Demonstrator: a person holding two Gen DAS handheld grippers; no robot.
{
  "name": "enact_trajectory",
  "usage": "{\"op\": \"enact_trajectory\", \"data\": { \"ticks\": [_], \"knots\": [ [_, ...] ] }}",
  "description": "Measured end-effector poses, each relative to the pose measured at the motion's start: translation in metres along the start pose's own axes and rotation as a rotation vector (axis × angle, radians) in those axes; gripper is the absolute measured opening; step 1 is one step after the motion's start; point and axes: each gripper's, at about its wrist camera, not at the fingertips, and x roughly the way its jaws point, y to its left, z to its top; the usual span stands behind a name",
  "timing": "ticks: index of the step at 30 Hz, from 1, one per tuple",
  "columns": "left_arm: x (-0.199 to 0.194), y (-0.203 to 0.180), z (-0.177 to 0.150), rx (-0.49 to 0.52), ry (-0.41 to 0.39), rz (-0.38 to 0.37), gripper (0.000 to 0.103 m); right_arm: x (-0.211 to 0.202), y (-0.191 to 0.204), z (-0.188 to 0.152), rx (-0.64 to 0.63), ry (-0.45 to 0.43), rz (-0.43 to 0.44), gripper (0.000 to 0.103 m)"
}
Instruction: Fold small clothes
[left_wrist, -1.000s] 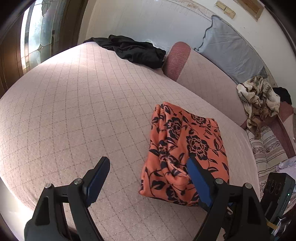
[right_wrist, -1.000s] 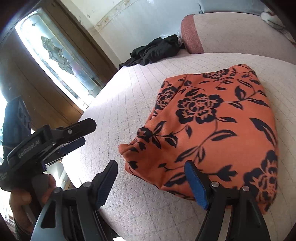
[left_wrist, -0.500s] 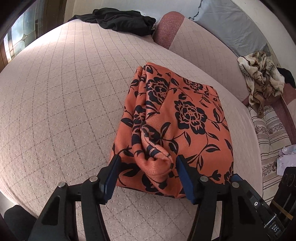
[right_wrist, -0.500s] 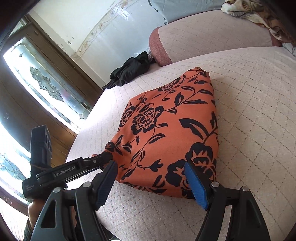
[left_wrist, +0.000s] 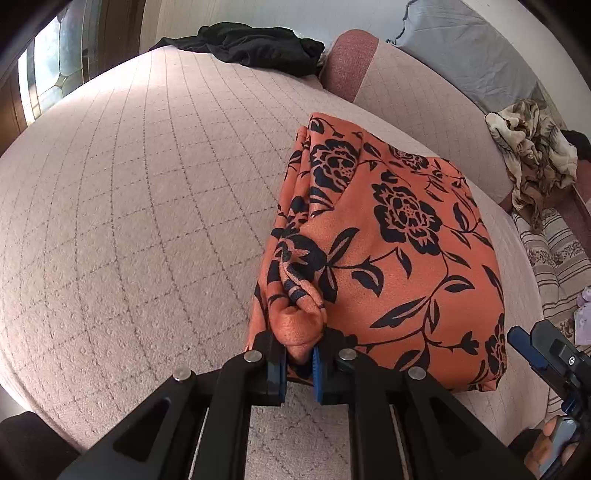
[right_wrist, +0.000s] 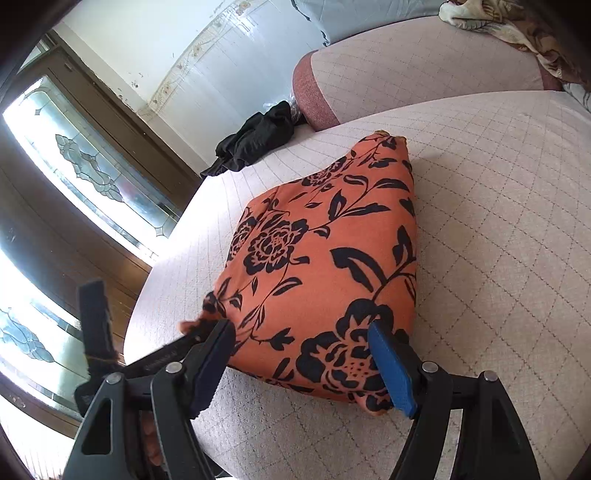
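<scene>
— Since a second ago the left gripper (left_wrist: 300, 363) has come down from above the bedspread and clamped onto the near left corner of the orange cloth (left_wrist: 388, 258); its jaws were wide apart then, and now a bunched fold of fabric is squeezed between them.

— And the other one?

— Right gripper (right_wrist: 306, 363) has slid across to the near right corner. Its jaws stand wide, one on either side of that corner, and the blue pad (right_wrist: 391, 373) does not look to be pressing the fabric. So it is released, holding nothing.

— Where does the cloth lie?

— On the pink quilted bed (left_wrist: 129, 221), partly folded into a thick pad, close to the near edge. A black garment (left_wrist: 251, 48) sits far off at the top left, well apart, and a patterned rag (left_wrist: 532, 155) lies far right on the bolster.

— How will it handle?

— Light and limp, I judge. It wrinkles wherever it is pinched, so it has no stiffness, and the layers may slip apart when lifted. The weave looks slightly grainy, so the pads should hold.

— Best place to grip?

— Both near corners, taking every layer, so the edge lifts evenly.
</scene>
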Motion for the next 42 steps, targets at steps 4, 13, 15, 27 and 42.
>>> {"op": "enact_trajectory", "data": {
  "ticks": [4,13,15,27,42],
  "knots": [
    [-0.004,0.002,0.001,-0.013,0.001,-0.016,0.011,-0.001,0.000,0.009,-0.010,-0.001,-0.004,0.077],
    [-0.010,-0.006,0.006,0.003,0.024,0.014,0.016,0.065,-0.011,0.027,0.193,0.209,0.238,0.080],
    [-0.020,-0.013,0.014,0.023,-0.003,0.046,0.025,0.070,-0.016,0.020,0.226,0.203,0.258,0.080],
    [0.043,-0.055,0.076,0.130,0.070,0.164,0.033,0.048,-0.022,0.010,0.221,0.196,0.319,0.080],
    [0.040,-0.049,0.072,0.113,0.023,0.154,0.040,0.066,-0.107,0.045,0.414,0.215,0.204,0.050]
  ]
}}
